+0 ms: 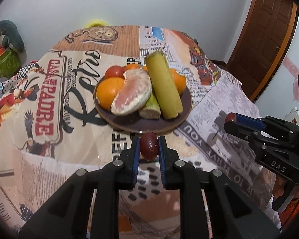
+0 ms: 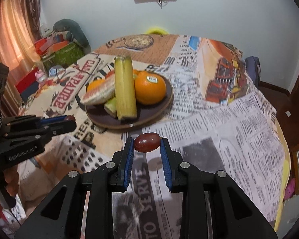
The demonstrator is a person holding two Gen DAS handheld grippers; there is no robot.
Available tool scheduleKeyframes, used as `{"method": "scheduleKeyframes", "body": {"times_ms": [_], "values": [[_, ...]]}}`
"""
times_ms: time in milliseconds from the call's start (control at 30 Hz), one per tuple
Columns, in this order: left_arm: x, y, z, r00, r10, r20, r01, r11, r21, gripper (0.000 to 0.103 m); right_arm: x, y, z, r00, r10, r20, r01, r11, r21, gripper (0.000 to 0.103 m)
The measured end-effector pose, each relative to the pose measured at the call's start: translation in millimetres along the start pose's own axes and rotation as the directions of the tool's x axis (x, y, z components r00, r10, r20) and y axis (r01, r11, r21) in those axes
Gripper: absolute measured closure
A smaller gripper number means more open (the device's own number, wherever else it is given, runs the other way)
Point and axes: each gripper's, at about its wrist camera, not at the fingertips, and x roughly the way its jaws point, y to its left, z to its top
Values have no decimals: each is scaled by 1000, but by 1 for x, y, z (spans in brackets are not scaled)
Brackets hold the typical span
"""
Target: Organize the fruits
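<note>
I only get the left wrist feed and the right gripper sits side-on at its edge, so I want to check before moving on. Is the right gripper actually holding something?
Observer: Yes. The right gripper is shut on a reddish grape, pinched by its two ends, lying crosswise between the pads.
Operator: Is any orange labelled?
Observer: The orange on the plate's right side has a sticker on top, facing the right camera.
Operator: What is left of the table, further out?
Observer: An orange curtain hangs there, lit from behind.
</note>
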Motion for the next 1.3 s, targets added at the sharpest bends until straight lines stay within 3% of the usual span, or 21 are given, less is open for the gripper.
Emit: {"method": "scheduleKeyframes", "body": {"times_ms": [333,900,1000,1067,1300], "values": [[22,8,14,1000,-3,-11,3,1000,-24,85,18,-4,26,1000,0,24,0,1000,5,78],[56,22,20,999,-13,-40,10,997,-73,85,71,-10,39,999,19,-49,-19,1000,7,78],[57,24,21,999,-16,-39,13,997,-75,85,74,-11,39,998,20,-64,-19,1000,8,71],[57,24,21,999,-14,-38,11,997,-72,85,74,-12,39,998,10,-56,-10,1000,9,58],[44,25,22,1000,-3,-17,2,997,-72,85,58,-13,43,1000,-4,-22,4,1000,5,57]]}}
